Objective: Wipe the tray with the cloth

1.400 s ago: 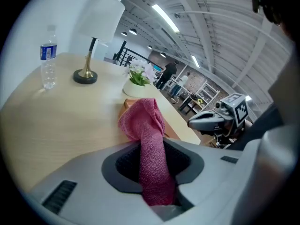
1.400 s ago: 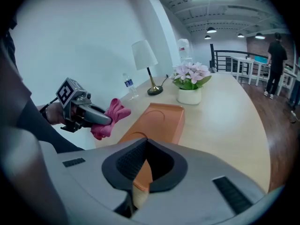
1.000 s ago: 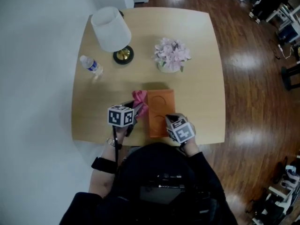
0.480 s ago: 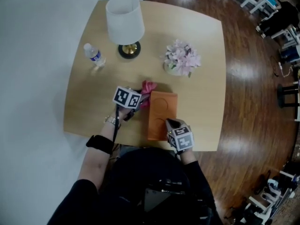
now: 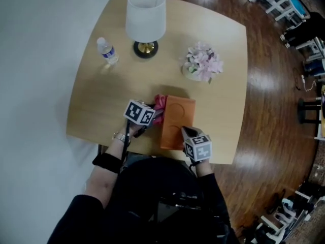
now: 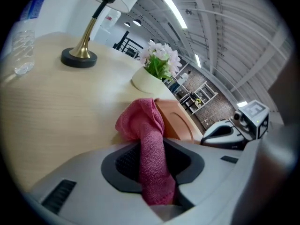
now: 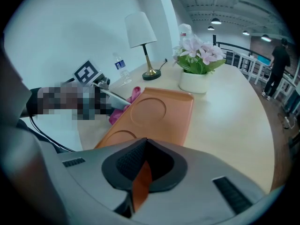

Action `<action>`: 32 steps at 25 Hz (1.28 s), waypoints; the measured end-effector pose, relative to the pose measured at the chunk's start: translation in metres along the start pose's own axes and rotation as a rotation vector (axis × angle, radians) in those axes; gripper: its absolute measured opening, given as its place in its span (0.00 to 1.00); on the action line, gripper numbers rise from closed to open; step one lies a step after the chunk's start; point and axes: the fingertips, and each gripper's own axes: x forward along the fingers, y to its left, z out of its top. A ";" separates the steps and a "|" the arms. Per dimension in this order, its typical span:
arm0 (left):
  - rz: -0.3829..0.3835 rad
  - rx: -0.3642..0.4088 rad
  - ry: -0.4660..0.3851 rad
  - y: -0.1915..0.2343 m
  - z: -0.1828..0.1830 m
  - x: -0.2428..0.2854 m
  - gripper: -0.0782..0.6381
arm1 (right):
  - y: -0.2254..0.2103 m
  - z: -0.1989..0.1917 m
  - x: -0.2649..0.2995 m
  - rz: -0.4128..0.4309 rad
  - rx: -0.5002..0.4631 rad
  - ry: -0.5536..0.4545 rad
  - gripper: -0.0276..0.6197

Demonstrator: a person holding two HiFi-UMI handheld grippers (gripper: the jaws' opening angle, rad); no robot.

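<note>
The left gripper (image 6: 152, 170) is clamping the pink cloth (image 6: 140, 118) tight between its jaws, and the bunched end is spilling out ahead of the tips, right against the far left corner of the orange tray (image 5: 179, 117). The right gripper (image 7: 140, 184) is pinching the tray's near rim, jaws closed on that thin edge. The tray is stretching away ahead of it across the table (image 5: 101, 100), with the cloth off to its left.
</note>
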 end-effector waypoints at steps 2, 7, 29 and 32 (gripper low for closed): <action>-0.018 0.034 0.054 -0.011 -0.023 -0.001 0.30 | 0.000 0.000 0.000 -0.002 -0.003 -0.001 0.05; -0.094 0.115 0.177 -0.046 -0.080 -0.007 0.29 | -0.003 0.000 0.002 -0.008 -0.003 -0.007 0.05; 0.002 0.051 -0.035 -0.021 -0.019 -0.043 0.29 | -0.001 -0.002 0.003 0.011 0.002 -0.031 0.05; 0.038 0.045 -0.089 0.000 0.036 -0.021 0.29 | 0.000 -0.002 0.002 0.005 -0.003 -0.027 0.05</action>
